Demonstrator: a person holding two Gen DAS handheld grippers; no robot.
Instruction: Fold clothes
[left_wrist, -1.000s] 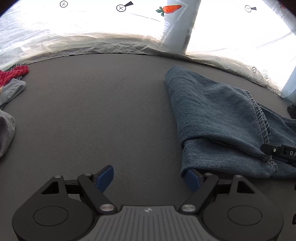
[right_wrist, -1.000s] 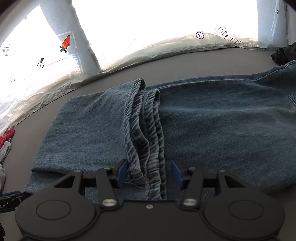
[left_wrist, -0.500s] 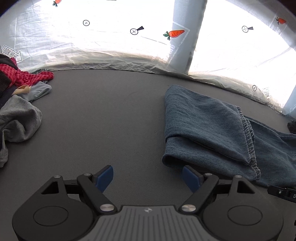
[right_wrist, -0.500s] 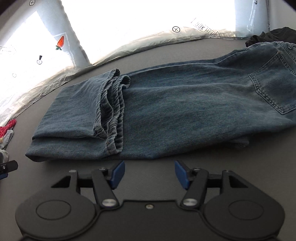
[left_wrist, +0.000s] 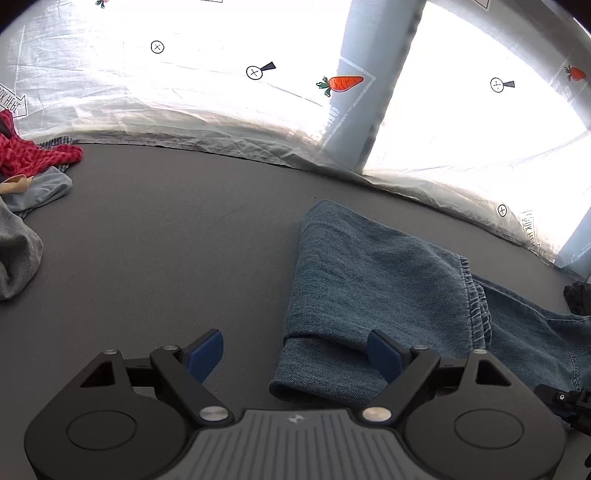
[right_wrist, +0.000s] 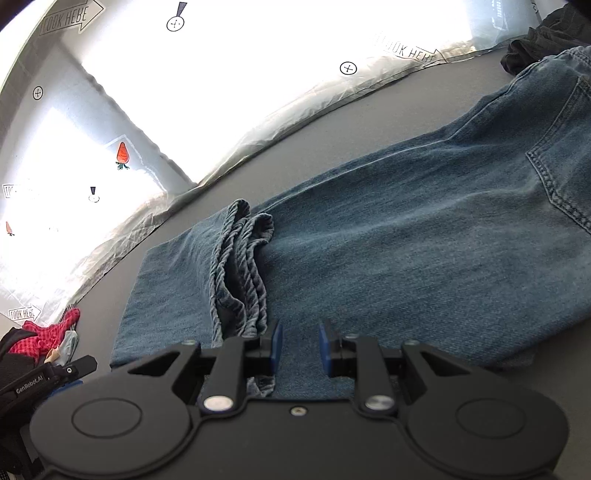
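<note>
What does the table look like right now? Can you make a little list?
clothing being folded: blue denim jeans, leg ends folded back over the legs
surface: dark grey table
left gripper: open, nothing held
right gripper: fingers closing above the jeans, gap between the pads
other clothes: red patterned cloth, grey garment

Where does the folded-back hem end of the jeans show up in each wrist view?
Left wrist: hem right of centre, running down the folded jeans.
Right wrist: hem centre-left, bunched just beyond the gripper.
Shared landmark: red garment, far left in both.
</note>
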